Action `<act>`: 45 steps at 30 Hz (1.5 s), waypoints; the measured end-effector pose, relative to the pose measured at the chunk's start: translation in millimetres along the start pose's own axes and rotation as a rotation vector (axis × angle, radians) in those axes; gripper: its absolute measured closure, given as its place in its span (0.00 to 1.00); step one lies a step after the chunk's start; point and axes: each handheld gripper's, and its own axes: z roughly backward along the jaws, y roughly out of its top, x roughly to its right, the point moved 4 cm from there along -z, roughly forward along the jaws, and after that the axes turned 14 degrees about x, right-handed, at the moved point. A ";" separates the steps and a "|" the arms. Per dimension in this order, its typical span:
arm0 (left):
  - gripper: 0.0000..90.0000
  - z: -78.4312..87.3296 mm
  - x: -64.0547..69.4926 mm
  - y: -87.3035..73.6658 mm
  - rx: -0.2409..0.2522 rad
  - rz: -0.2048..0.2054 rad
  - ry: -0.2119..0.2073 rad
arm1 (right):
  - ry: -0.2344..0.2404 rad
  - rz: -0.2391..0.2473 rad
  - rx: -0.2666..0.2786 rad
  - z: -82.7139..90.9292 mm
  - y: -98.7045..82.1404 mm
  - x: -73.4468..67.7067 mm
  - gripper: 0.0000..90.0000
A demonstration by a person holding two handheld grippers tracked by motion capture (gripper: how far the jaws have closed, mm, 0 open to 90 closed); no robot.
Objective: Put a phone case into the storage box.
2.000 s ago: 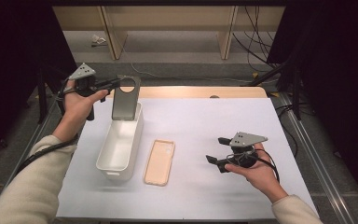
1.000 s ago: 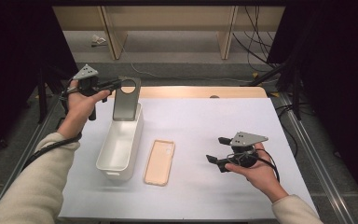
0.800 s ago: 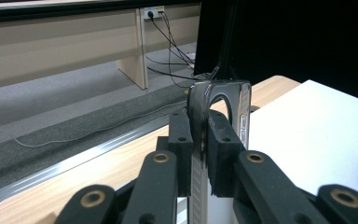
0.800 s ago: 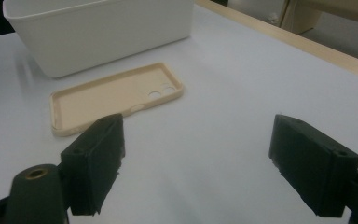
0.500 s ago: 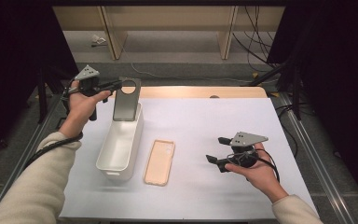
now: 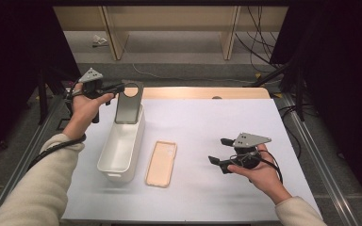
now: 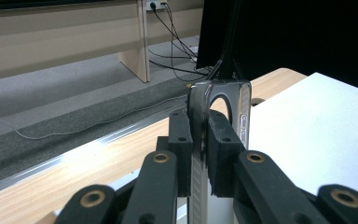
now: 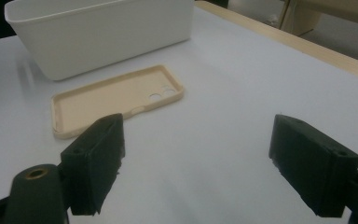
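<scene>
Left tongs [image 6: 118, 88]: we clamp the dark phone case [image 6: 128, 104] by its top edge, upright over the white bin's [image 6: 120, 149] far end.
Right tongs [image 6: 218, 151]: open, empty, above the tabletop [image 6: 245, 117].
Slip risk: our thin edge grip may let it swing.
Miss risk: it could catch the rim and fall outside, toward the beige phone case [image 6: 161, 163].

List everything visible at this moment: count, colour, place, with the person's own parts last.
dark phone case: 1, dark grey with a round cutout, upright over the far end of the bin, clamped in the left gripper.
bin: 1, white, oblong, left part of the mat.
beige phone case: 1, flat on the mat, right of the bin.
mat: 1, white, covering the wooden table.
left gripper: 1, black, shut on the dark phone case.
right gripper: 1, black, jaws open, over bare mat.
hands: 2, pale sleeves, entering from the bottom.
</scene>
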 end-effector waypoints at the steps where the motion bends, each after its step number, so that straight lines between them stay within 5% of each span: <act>1: 0.90 -0.2 -0.3 -0.4 0.000 0.001 -0.001 | 0.000 0.000 0.000 0.0 0.0 -0.1 0.21; 45: 0.90 -6.1 -7.2 -20.1 -0.032 0.031 0.015 | 0.006 -0.003 0.000 -0.7 -0.2 -0.8 0.21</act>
